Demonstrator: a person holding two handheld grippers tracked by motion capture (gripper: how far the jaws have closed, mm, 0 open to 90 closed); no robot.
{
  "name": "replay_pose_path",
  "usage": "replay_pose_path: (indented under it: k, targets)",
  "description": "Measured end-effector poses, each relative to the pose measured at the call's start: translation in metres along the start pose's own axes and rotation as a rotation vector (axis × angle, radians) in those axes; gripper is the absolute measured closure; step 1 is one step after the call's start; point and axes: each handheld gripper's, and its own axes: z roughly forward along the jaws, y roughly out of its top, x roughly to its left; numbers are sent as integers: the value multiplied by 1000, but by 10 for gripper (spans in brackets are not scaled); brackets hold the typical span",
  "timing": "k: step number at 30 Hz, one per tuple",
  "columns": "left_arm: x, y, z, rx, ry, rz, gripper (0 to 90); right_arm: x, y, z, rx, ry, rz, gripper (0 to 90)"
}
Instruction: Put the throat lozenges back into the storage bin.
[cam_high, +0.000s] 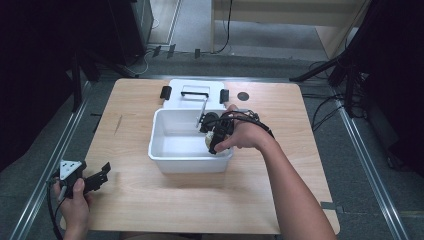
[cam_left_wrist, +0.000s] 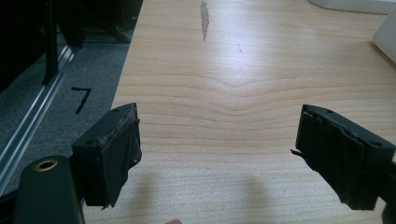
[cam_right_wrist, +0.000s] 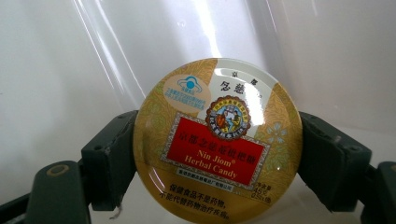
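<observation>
A round gold candy tin (cam_right_wrist: 217, 140) with a red label is clamped between the two jaws of my right gripper (cam_right_wrist: 217, 158), which is shut on it. In the high view that gripper (cam_high: 214, 142) reaches down into a white plastic bin (cam_high: 165, 157) at the table's middle, near its right wall, with the tin (cam_high: 210, 140) just visible. My left gripper (cam_high: 100, 178) rests at the table's front left corner, held by a hand. Its jaws stand wide apart over bare wood (cam_left_wrist: 219, 154), with nothing between them.
The bin's white lid (cam_high: 195, 95) with black latches and a handle lies behind it. A small dark round mark (cam_high: 243, 96) sits at the back right of the wooden table (cam_high: 280, 165). Metal rails and cables run along the floor on both sides.
</observation>
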Motion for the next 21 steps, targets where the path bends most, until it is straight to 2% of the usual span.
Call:
replay_pose_path:
  k: [5, 12, 19, 21]
  targets:
    - [0, 0, 0, 1, -1, 0, 147, 0, 1, 3, 29, -40, 15, 216]
    - [0, 0, 0, -1, -3, -3, 147, 0, -1, 2, 18, -34, 16, 233]
    - [0, 0, 0, -1, -3, -2, 147, 0, -6, -3, -17, -31, 42, 211]
    - [0, 0, 0, 0, -2, -1, 147, 0, -7, -10, -46, -34, 60, 188]
